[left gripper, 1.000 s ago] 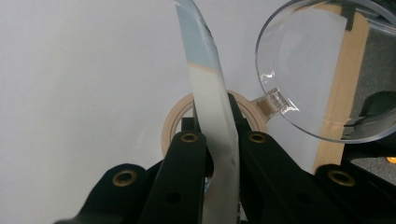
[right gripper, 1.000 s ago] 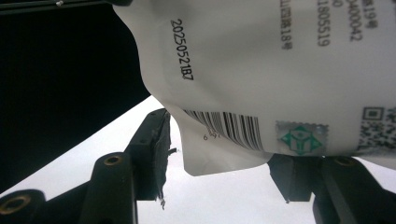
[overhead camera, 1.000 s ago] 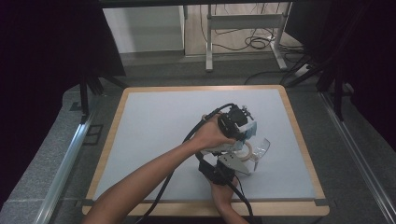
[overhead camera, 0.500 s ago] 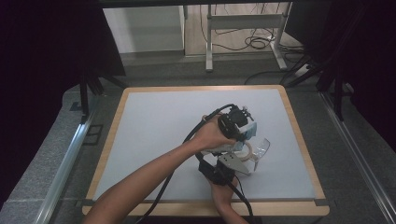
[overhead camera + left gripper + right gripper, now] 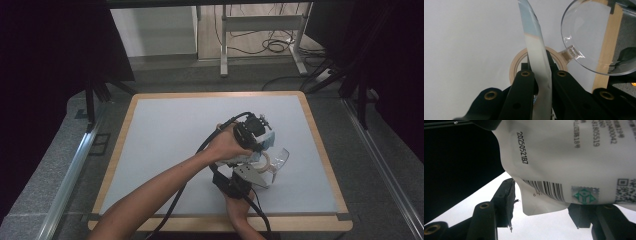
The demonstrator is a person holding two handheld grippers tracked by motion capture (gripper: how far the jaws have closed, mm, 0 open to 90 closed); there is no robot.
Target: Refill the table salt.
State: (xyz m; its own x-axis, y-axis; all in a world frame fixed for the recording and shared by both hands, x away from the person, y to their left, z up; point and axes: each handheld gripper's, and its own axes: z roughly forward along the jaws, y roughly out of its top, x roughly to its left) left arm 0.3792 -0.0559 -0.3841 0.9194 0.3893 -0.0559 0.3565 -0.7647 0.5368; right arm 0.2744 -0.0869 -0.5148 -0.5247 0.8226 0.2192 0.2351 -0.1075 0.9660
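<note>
A white and blue pouch [image 5: 267, 140] with a printed barcode [image 5: 549, 188] is held up over the right half of the white board [image 5: 165, 135]. My left gripper [image 5: 256, 134] is shut on the pouch's thin edge [image 5: 536, 57] from above. My right gripper [image 5: 250, 176] sits just below it, jaws apart, with the pouch's lower corner [image 5: 536, 206] hanging between them; a slim gap shows at the left pad [image 5: 510, 197]. Under the pouch lie a tan tape ring [image 5: 515, 66] and a clear plastic cup [image 5: 589, 37] with a small handle.
The board has a wooden rim [image 5: 320, 150] close to the right of the cup [image 5: 280, 159]. Both forearms come in from the bottom edge, with black cables trailing. Grey floor and a metal rail [image 5: 70, 175] lie to the left.
</note>
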